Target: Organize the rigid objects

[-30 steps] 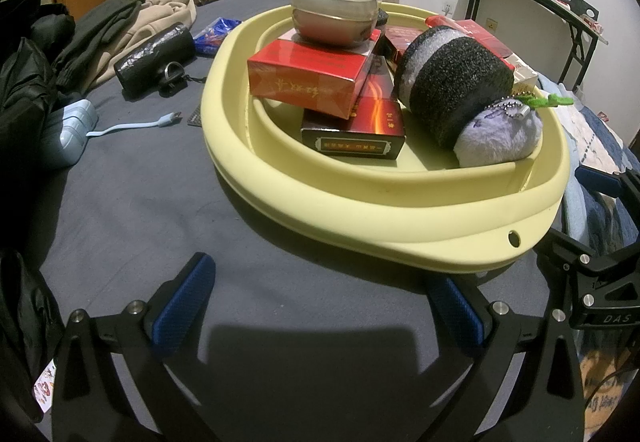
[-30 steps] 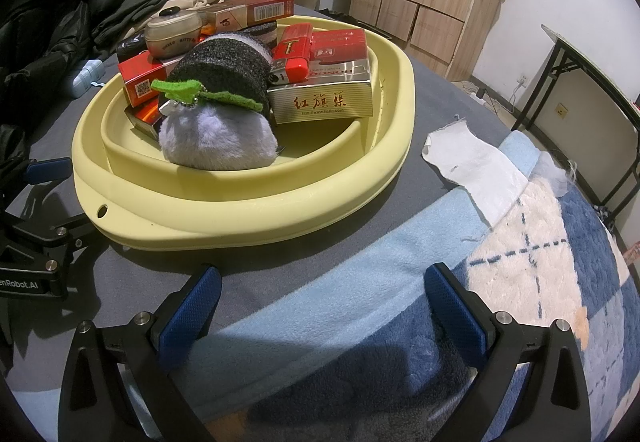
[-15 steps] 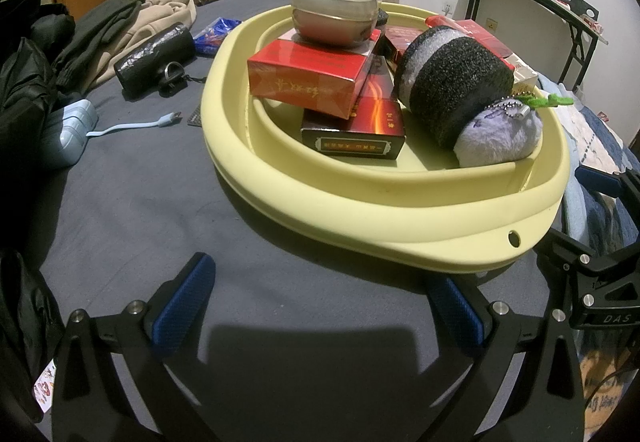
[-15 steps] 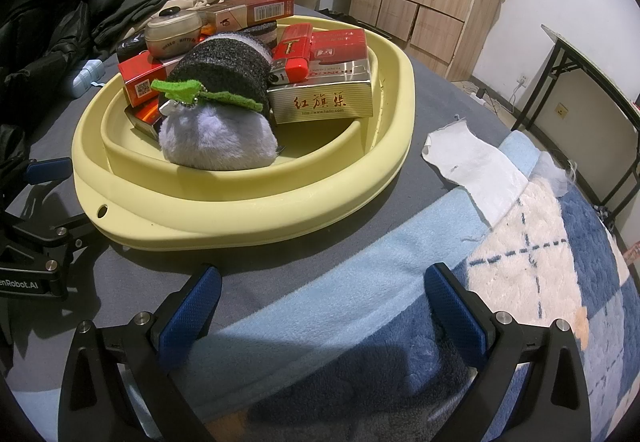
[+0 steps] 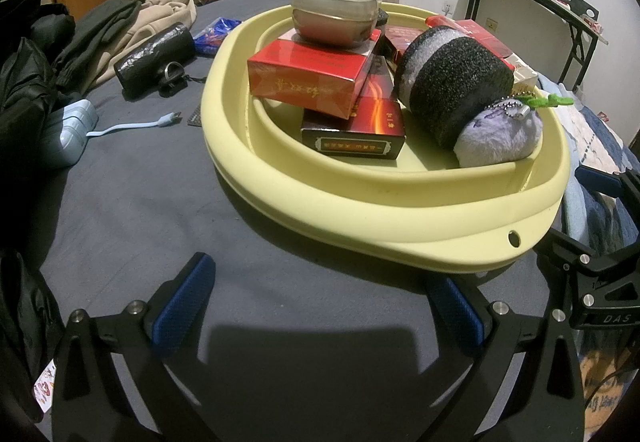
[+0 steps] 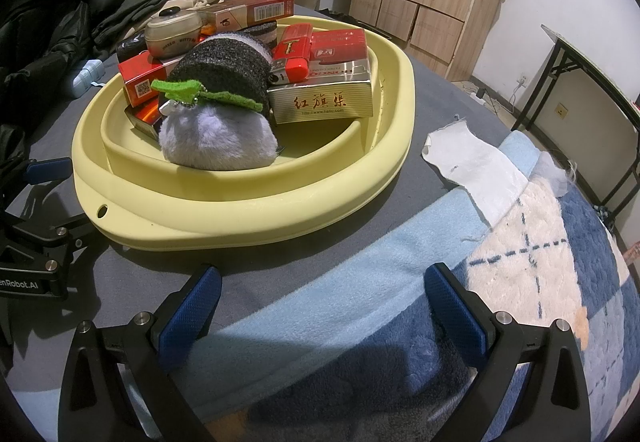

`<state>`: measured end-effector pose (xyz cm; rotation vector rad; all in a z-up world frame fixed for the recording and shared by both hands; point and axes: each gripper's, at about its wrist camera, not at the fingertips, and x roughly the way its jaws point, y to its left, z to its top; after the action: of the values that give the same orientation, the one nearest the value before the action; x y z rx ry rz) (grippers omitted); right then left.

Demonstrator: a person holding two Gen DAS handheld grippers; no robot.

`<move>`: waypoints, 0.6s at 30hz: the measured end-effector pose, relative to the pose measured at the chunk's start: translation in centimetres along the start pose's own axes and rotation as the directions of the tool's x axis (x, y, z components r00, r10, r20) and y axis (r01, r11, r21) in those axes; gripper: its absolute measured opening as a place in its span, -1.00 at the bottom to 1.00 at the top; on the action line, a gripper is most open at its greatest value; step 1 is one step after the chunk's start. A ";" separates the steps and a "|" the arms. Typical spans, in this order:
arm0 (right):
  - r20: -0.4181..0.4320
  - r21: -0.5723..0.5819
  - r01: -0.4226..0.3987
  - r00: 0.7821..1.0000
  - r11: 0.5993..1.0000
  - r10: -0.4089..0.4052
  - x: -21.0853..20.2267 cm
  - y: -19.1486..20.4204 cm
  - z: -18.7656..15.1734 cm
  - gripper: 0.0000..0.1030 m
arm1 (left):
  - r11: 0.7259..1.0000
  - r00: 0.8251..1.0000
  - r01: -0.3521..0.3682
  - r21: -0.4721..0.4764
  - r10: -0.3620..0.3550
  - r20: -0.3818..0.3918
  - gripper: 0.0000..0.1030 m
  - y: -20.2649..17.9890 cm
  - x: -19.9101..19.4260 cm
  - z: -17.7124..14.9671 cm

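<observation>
A pale yellow basin rests on the grey bed sheet. Stacked inside it are red boxes, a dark box, a gold box, a lidded jar and a plush sushi roll toy. My left gripper is open over the sheet, just short of the basin's near rim. At the basin's other side my right gripper is open above the blue blanket. Neither holds anything.
In the left wrist view a black pouch, a light blue case with cable and piled clothes lie left of the basin. A white cloth and a checked blanket lie to the right in the right wrist view. A folding table stands by the wall.
</observation>
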<state>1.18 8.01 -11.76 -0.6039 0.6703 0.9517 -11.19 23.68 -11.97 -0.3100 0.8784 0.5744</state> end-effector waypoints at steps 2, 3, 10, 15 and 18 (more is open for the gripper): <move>0.000 0.000 0.000 1.000 1.000 0.000 0.0 0.0 0.0 0.99 | 1.000 1.000 0.000 0.000 0.000 0.000 1.00 0.0 0.0 0.0; 0.000 0.000 0.000 1.000 1.000 0.000 0.1 0.1 0.1 0.99 | 1.000 1.000 0.000 0.000 0.000 0.000 1.00 0.0 0.0 0.0; 0.000 0.000 0.000 1.000 1.000 0.000 0.0 0.0 0.0 0.99 | 1.000 1.000 0.000 0.000 0.000 0.000 1.00 0.0 0.0 0.0; 0.000 0.000 0.000 1.000 1.000 0.000 0.0 0.0 0.0 0.99 | 1.000 1.000 0.000 0.000 0.000 0.000 1.00 0.0 0.0 0.0; 0.000 0.000 0.000 1.000 1.000 0.000 0.1 0.1 0.0 0.99 | 1.000 1.000 0.000 0.000 0.000 0.000 1.00 0.0 0.0 0.0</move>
<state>1.17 8.10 -11.79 -0.6039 0.6705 0.9514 -11.19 23.69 -11.97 -0.3100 0.8784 0.5744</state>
